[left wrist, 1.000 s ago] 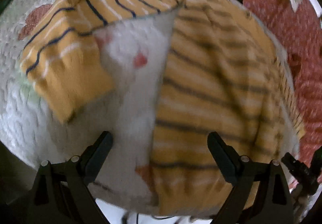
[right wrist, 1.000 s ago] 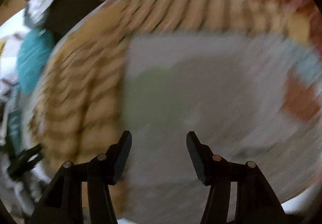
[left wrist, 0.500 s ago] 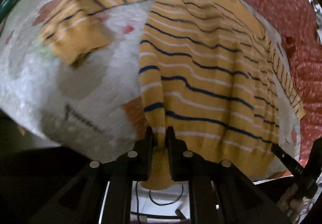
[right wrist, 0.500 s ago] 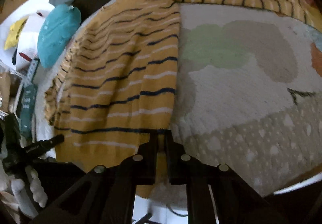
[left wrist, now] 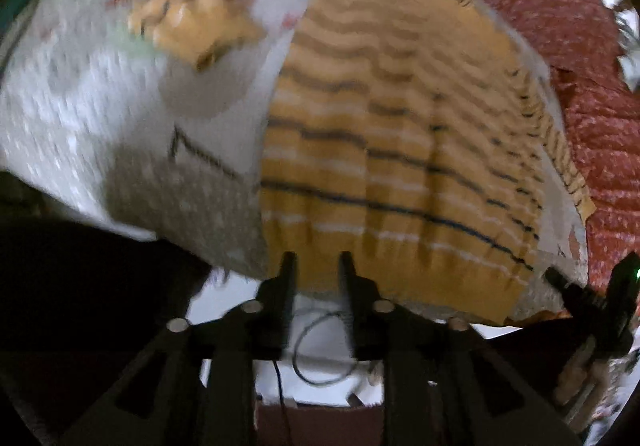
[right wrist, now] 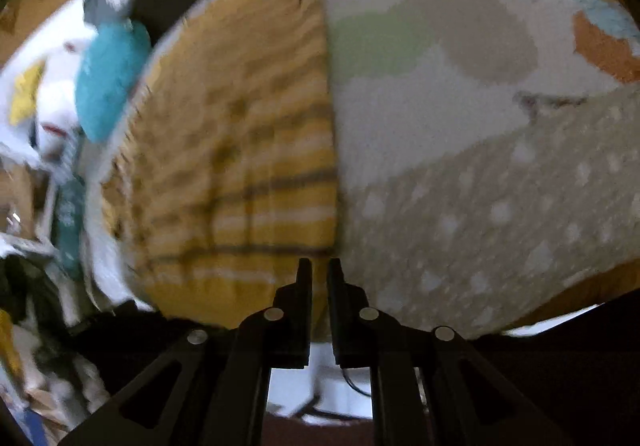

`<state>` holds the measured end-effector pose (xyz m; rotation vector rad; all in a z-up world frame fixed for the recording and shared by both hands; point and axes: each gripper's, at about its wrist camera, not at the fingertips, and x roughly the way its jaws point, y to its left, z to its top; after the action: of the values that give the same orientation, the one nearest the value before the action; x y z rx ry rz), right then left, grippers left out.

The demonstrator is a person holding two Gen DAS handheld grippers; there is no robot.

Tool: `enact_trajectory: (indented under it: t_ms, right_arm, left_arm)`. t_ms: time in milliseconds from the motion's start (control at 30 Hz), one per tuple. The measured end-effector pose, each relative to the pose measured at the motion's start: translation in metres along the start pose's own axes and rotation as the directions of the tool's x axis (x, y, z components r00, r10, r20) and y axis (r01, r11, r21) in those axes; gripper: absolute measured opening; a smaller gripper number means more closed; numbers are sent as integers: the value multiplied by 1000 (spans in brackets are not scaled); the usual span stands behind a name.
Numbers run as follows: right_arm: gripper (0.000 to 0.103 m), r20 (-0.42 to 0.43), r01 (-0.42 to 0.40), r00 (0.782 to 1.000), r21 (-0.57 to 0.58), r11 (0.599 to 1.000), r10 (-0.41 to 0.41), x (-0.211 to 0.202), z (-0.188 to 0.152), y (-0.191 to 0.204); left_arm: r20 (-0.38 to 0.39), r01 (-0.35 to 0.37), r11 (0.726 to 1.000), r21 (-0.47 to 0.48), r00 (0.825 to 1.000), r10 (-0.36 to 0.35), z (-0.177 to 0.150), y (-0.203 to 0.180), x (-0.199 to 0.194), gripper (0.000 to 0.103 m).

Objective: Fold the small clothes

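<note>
A mustard-yellow sweater with dark and white stripes [left wrist: 400, 149] lies flat on a pale patterned mat [left wrist: 120, 133]. Its left sleeve [left wrist: 192, 17] is folded inward near the top. My left gripper [left wrist: 316, 262] sits at the sweater's bottom hem near its left corner, jaws slightly apart, nothing held. In the right wrist view the sweater [right wrist: 240, 149] fills the left half. My right gripper [right wrist: 318, 268] is at the hem's right corner, jaws nearly together with a thin gap; whether cloth is pinched is not clear. Both views are blurred.
A red patterned blanket [left wrist: 580, 85] lies to the right of the mat. A teal cushion [right wrist: 108, 81] and white clutter sit off the mat's far side. The mat's near edge [right wrist: 520, 326] drops to a dark floor with a cable [left wrist: 320, 358].
Both grippers closed on the hem corners half a second ago. Now the left jaws have parted and released the hem. Both grippers have pulled back slightly toward the mat's edge.
</note>
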<state>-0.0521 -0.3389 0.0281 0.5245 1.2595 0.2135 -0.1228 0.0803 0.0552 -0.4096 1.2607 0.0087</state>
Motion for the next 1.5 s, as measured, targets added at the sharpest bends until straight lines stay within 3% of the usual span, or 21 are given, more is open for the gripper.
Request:
enact_trajectory:
  t_ms: [33,100,133,233,367,467,567,700,767,800,833,900,1000,1067,1133,1233,1300,1500]
  right_arm:
    - [15,53,-9,999,31,999,8,-15,11,-12]
    - [48,129,-12,992,105,994,-2,-37,28,-38]
    - [53,176,-12,984,163,986,-17,-49,40,-57]
    - [55,314,-24,946,327,945,-85,-76,71,-116]
    - [55,387,-109,915,507,855,-113,-86,98,-182]
    - [55,430,-145,892,566,811,-140,-89,114,-209]
    - [56,451,-173,876,624,762,-170,-83,134,-229]
    - [56,507,-231,832,686,690,-225,-82,156,-244]
    - [52,497,-185,823,691,699,-274,-84,171,-244]
    - [26,482,-142,826,682,718,-294,-86,178,-242]
    - [10,455,-81,832,665,742,-318,-86,188,-235]
    - [6,408,52,836,608,792,-368,-87,207,-211]
    - [6,412,290,771,454,843,-486,-96,231,-144]
    - [6,443,347,761,339,875,-474,-92,241,-96]
    - [6,466,357,779,222,907,-420,-79,252,-46]
    - [6,459,291,842,57,955,-284,-49,256,29]
    - [6,427,255,880,-51,966,-209,-19,254,83]
    - [6,263,121,963,-231,965,-57,81,237,200]
  left_arm:
    - [25,-6,1000,14,1000,5,6,-5,-5,38]
    - [84,-13,998,55,996,8,23,-16,-16,47]
    - [100,-14,997,75,995,6,31,-24,-17,50]
    - [132,-37,990,134,991,20,60,-53,-11,54]
    - [148,-59,979,195,989,30,89,-80,11,55]
    - [155,-62,974,216,987,28,108,-91,28,55]
    - [164,-78,977,197,985,45,136,-87,44,55]
    - [154,-73,991,112,986,56,167,-66,59,55]
    - [159,-79,995,66,985,68,179,-52,62,55]
    - [165,-84,996,44,983,75,183,-43,61,55]
    - [173,-85,996,23,982,80,187,-35,61,55]
    - [189,-78,997,-22,979,80,191,-19,58,55]
    - [204,-58,994,-96,976,77,193,8,59,55]
    - [182,-39,990,-137,981,64,193,24,63,55]
    - [167,-7,984,-179,985,37,195,38,66,55]
    - [178,43,975,-216,984,-4,198,52,61,55]
    - [182,71,967,-245,983,-26,199,60,58,56]
    - [162,146,927,-345,982,-95,204,80,63,57]
